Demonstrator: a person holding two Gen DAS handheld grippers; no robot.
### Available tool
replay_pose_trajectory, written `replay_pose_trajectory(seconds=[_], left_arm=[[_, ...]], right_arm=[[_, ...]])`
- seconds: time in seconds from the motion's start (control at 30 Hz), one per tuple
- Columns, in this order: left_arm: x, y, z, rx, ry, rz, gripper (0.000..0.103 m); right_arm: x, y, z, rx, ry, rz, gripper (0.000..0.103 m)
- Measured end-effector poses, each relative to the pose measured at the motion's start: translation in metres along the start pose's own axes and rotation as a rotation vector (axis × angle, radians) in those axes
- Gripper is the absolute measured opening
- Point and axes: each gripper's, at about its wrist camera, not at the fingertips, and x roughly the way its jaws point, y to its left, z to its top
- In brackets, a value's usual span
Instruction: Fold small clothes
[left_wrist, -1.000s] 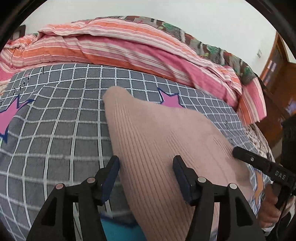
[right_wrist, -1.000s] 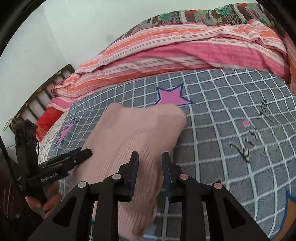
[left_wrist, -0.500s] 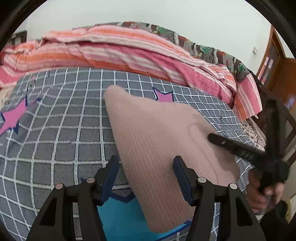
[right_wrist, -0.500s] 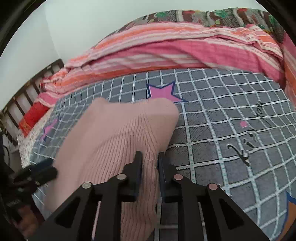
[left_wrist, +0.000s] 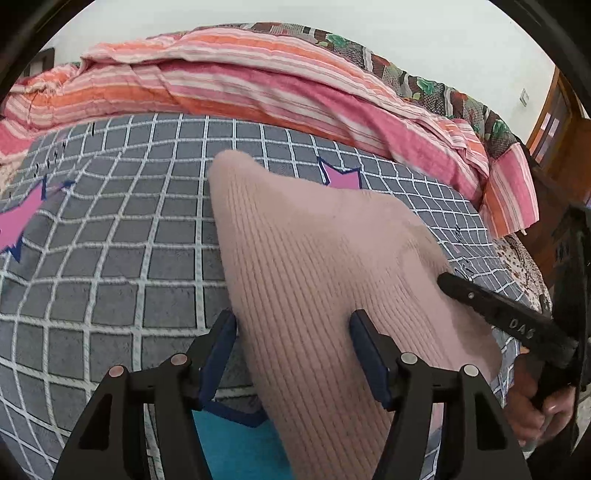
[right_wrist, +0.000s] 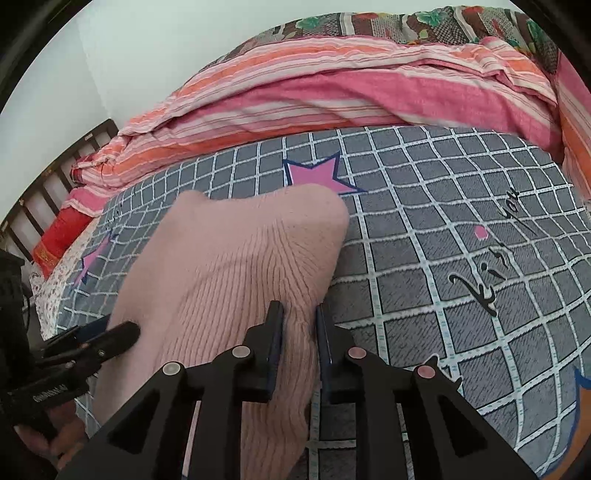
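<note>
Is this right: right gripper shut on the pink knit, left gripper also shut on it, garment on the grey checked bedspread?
Not quite. The left gripper is open, its fingers straddling the pink knit, per the left wrist view. The right gripper is shut on it, over the grey checked bedspread.

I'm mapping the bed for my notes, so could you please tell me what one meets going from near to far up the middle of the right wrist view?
Right gripper, jaws closed on the pink knit garment → pink star on the grey checked bed cover → striped pink and orange quilt → white wall.
</note>
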Motion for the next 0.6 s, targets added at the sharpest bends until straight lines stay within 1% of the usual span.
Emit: replay_pose_trajectory(seconds=[0.1, 0.13, 0.17, 0.27, 0.4, 0.47, 0.6], left_arm=[[0.0, -0.002, 0.008, 0.023, -0.021, 0.033, 0.063], [0.002, -0.002, 0.01, 0.022, -0.023, 0.039, 0.063], [0.003, -0.001, 0.013, 0.015, -0.021, 0.043, 0.063], [0.008, 0.002, 0.017, -0.003, -0.015, 0.036, 0.063], [0.015, 0.001, 0.017, 0.013, -0.014, 0.04, 0.064], [0.017, 0.002, 0.018, 0.012, -0.015, 0.034, 0.065], [0.017, 0.005, 0.023, -0.002, -0.02, 0.026, 0.064]], right_arm=[[-0.002, 0.003, 0.011, 0.004, -0.017, 0.001, 0.017], [0.001, 0.002, 0.013, 0.007, -0.016, 0.0, 0.019], [0.004, 0.001, 0.016, 0.018, -0.012, 0.002, 0.021], [0.015, -0.005, 0.019, 0.054, -0.002, 0.013, 0.021], [0.022, -0.002, 0.017, 0.003, -0.01, -0.02, 0.017], [0.027, -0.005, 0.017, 0.001, -0.005, -0.041, 0.015], [0.028, -0.01, 0.024, 0.02, 0.014, -0.011, 0.015]])
